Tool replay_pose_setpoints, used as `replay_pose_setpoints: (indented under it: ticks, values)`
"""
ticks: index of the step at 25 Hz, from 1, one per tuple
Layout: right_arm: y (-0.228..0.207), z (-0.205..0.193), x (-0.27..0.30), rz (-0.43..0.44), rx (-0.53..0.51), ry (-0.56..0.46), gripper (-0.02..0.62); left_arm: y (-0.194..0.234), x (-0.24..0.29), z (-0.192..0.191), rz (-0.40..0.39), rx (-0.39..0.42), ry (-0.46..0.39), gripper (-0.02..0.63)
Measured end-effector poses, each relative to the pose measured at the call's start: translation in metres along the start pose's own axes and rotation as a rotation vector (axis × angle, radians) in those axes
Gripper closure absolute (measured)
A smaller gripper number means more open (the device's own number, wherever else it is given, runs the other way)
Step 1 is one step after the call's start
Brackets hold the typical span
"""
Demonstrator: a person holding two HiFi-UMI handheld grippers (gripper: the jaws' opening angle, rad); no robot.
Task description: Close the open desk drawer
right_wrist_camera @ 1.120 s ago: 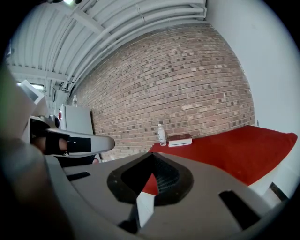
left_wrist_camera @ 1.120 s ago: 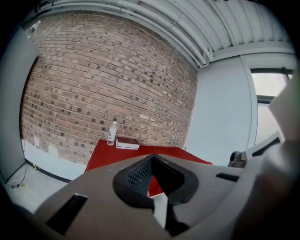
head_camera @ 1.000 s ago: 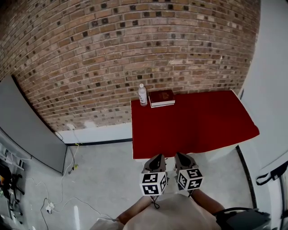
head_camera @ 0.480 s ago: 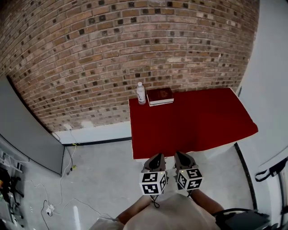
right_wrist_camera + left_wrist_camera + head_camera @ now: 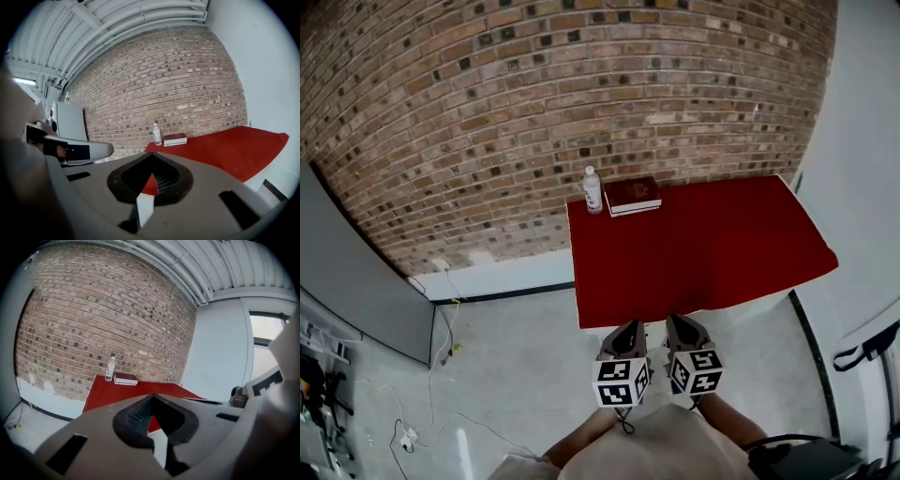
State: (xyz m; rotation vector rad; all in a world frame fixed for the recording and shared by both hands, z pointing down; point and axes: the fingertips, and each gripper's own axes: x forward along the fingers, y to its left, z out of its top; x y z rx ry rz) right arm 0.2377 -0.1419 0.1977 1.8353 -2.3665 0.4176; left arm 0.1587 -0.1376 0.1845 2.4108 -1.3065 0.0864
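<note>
A desk with a red top (image 5: 703, 253) stands against the brick wall. No open drawer shows in any view. A clear bottle (image 5: 592, 189) and a dark red book (image 5: 633, 195) sit at its far left corner. My left gripper (image 5: 627, 328) and right gripper (image 5: 681, 323) hang side by side close to my body, short of the desk's near edge, both shut and holding nothing. The left gripper view looks past the left gripper (image 5: 152, 397) to the desk (image 5: 122, 392), bottle (image 5: 110, 368) and book (image 5: 125, 378). The right gripper view shows the right gripper (image 5: 151, 157), bottle (image 5: 157, 134) and book (image 5: 175, 138).
A brick wall (image 5: 534, 103) runs behind the desk. A grey panel (image 5: 356, 272) leans at the left, with cables (image 5: 412, 422) on the concrete floor below it. A white wall closes the right side, with a black strap (image 5: 862, 356) and dark gear (image 5: 806, 459) near it.
The head view has shifted slightly, so the desk, bottle and book sit a little higher in the picture. Both grippers keep the same place and stay shut.
</note>
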Motion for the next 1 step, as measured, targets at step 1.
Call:
replay_pose_setpoints:
  ticks: [1]
  values:
    - [-0.0002, -0.0006, 0.0, -0.003, 0.0, 0.003, 0.598, 0.0001, -0.0002, -0.0005, 0.0, 0.0, 0.001, 0.606]
